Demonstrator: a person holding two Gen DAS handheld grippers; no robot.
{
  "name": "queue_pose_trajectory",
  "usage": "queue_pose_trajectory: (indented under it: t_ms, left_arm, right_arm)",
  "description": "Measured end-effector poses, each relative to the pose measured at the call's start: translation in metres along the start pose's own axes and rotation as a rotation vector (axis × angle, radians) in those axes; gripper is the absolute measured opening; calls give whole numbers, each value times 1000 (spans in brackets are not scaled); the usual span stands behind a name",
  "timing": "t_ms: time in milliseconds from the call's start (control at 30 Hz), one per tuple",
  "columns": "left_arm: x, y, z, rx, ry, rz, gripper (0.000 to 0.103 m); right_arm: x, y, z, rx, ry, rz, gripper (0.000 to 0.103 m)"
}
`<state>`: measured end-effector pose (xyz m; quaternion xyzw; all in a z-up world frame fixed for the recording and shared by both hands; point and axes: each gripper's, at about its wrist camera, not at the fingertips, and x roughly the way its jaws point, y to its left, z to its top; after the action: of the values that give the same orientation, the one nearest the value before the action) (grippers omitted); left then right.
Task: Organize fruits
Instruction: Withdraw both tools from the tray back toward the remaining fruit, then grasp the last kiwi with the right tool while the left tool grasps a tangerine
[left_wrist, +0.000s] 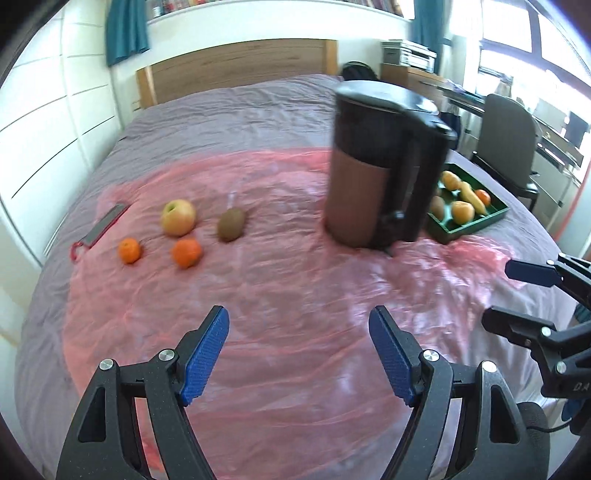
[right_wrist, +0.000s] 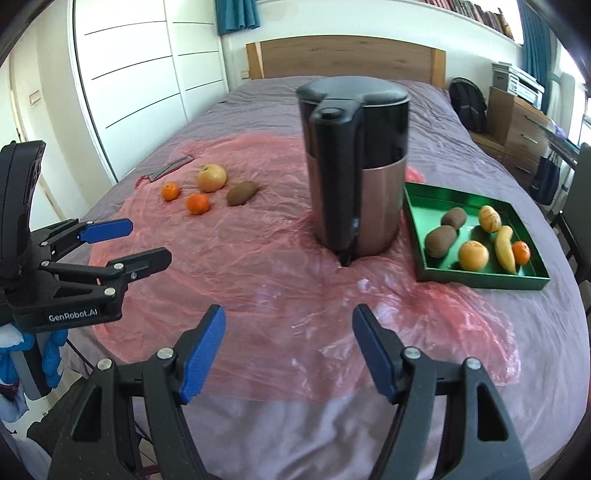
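On the pink plastic sheet (right_wrist: 258, 266) lie an apple (left_wrist: 178, 217), a kiwi (left_wrist: 231, 224) and two mandarins (left_wrist: 129, 250) (left_wrist: 187, 252), loose at the far left. The right wrist view shows the same apple (right_wrist: 211, 178) and kiwi (right_wrist: 242, 192). A green tray (right_wrist: 480, 281) at the right holds two kiwis, an orange, a banana and other citrus. My left gripper (left_wrist: 298, 314) is open and empty over the sheet, well short of the loose fruit. My right gripper (right_wrist: 289, 312) is open too, empty, short of the tray.
A tall black and copper kettle (right_wrist: 354, 166) stands between the loose fruit and the tray. A flat grey tool with a red handle (left_wrist: 103, 225) lies left of the apple. All this rests on a grey bed; a chair (left_wrist: 509, 147) and desk stand at the right.
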<state>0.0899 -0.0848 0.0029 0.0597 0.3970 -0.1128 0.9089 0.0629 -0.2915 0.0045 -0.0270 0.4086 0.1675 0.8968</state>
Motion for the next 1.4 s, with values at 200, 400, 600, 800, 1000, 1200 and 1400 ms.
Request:
queue_pose_trajectory:
  t_ms: [200, 400, 600, 800, 1000, 1200, 1400]
  left_arm:
    - [6, 61, -12, -83, 10, 54, 74]
    - [24, 108, -21, -119, 36, 89, 74]
    - [51, 140, -17, -94, 57, 79, 74]
    - [88, 161, 4, -33, 64, 32, 74]
    - [139, 177, 26, 1, 95, -3, 73]
    - [186, 181, 39, 14, 135, -30, 73]
    - [213, 186, 43, -4, 164, -42, 70]
  right_arm:
    - [27, 44, 11, -61, 40, 40, 103]
    - [54, 74, 29, -90, 63, 74, 103]
    - [94, 95, 65, -59, 58, 90, 103]
    - [157, 109, 107, -12, 71, 111, 103]
    - [220, 105, 137, 46, 101, 113, 103]
    - [275, 94, 160, 121, 128, 104, 103]
    - [312, 88, 167, 161, 160, 74, 103]
